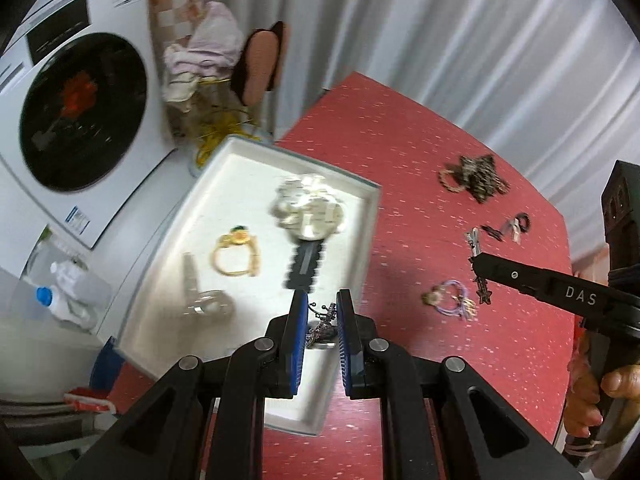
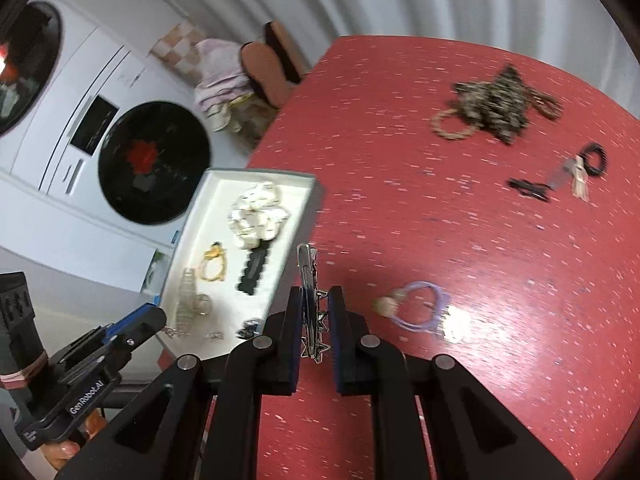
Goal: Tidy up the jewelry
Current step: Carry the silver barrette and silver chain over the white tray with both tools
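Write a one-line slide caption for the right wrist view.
Right gripper holds a hair clip beside the white tray on the red table.

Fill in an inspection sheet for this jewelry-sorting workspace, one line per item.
Surface: red speckled table.
Job's things: white tray holds a white scrunchie, gold ring, black clip; on the table lie a purple band, brown bracelets, black ties.
Clutter: nothing seen.
Grippers: left tongs over the tray, a small chain between them; right tongs shut on a star clip.
Cables: yellow cord behind tray.
Surroundings: washer, white curtain.
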A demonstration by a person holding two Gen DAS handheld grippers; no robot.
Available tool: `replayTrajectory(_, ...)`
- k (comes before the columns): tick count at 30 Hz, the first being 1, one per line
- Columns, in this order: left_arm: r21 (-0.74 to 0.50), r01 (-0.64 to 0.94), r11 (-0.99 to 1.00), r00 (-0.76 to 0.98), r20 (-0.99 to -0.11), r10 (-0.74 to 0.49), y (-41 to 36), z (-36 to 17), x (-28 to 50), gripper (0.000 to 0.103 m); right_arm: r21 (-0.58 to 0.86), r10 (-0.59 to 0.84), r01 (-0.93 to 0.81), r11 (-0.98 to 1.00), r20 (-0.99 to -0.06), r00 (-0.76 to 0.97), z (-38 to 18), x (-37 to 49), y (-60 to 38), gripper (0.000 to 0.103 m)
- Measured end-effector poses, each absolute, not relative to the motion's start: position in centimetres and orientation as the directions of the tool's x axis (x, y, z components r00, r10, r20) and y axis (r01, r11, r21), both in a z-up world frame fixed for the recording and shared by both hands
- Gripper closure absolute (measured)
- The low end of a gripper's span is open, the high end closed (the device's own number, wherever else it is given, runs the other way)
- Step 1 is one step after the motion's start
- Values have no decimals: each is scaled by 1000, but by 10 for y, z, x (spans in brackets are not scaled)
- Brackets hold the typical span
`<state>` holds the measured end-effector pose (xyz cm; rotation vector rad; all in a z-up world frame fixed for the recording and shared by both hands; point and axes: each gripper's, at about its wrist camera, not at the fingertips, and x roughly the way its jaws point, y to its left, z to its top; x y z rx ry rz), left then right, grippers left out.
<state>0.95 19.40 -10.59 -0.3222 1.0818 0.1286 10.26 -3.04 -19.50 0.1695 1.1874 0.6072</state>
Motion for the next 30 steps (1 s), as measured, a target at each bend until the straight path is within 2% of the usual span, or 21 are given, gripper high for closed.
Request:
replayTrajectory(8,-184,-328,927,452,-892,-17,226,-120,-2,87,438,552,-432,789,-814,182,-197,100,29,90)
replayTrajectory(16,-195,-358,913,417,-908,-30,235,-147,-1,87,433,547,-476,766,-828,128,-210,95,64,90)
replayTrajectory(30,-187,-367,911,410,-912,-22,248,-173,53,87,407,493,-478,778,-868,63,-251,121,101,90)
